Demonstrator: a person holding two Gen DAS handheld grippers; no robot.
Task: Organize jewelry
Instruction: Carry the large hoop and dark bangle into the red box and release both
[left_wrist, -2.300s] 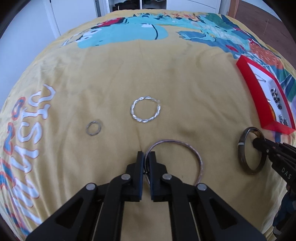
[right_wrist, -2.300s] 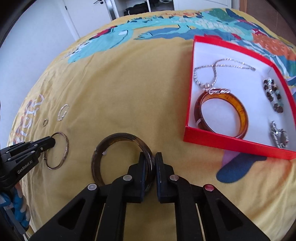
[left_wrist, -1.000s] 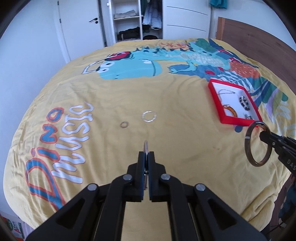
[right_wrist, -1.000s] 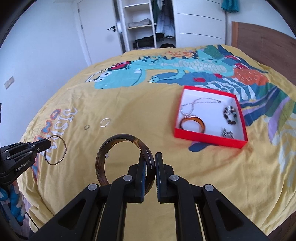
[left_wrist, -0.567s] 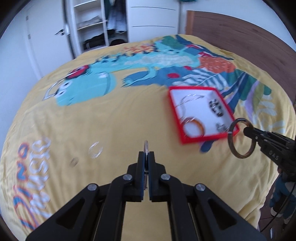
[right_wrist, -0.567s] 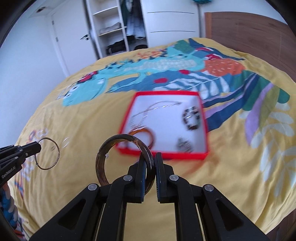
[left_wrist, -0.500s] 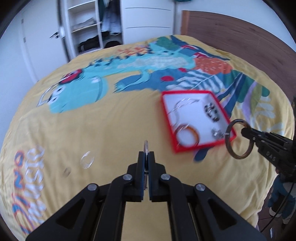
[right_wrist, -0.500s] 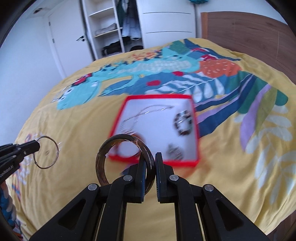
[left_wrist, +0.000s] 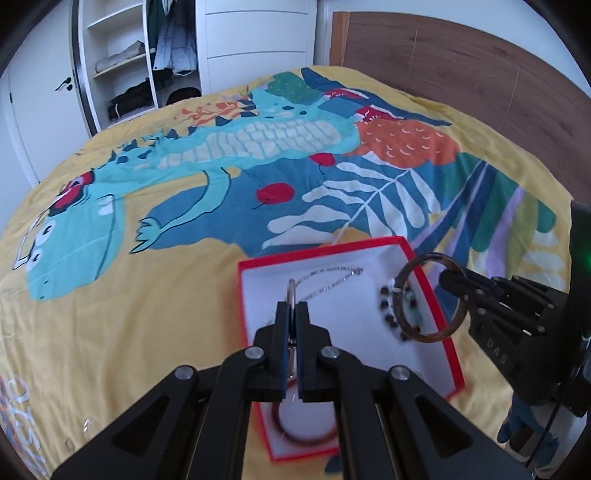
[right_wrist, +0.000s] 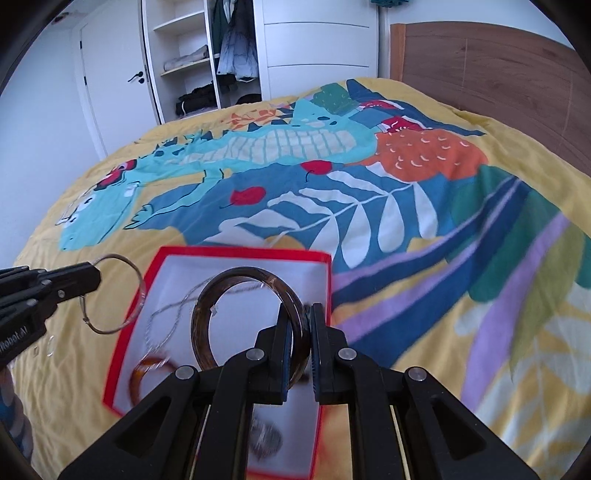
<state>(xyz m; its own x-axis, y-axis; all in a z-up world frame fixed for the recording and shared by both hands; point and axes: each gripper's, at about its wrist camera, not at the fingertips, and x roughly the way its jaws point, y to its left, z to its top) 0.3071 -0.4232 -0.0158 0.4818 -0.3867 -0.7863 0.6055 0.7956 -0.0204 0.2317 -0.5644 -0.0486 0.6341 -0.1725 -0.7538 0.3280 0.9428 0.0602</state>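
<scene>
Jewelry is held in both grippers above a red box (left_wrist: 430, 280) lying on a yellow dinosaur bedspread (left_wrist: 147, 302). The left gripper (left_wrist: 292, 308) is clamped on a thin metal bangle (right_wrist: 110, 295), seen edge-on in its own camera, hanging over the box's left side. The right gripper (right_wrist: 301, 314) is clamped on a dark brown bangle (right_wrist: 236, 280), upright over the box's right part. Inside the white-lined box lie a silver chain (left_wrist: 332, 277), a beaded bracelet (left_wrist: 386, 306) and an amber bangle (left_wrist: 295, 439) at the near end.
</scene>
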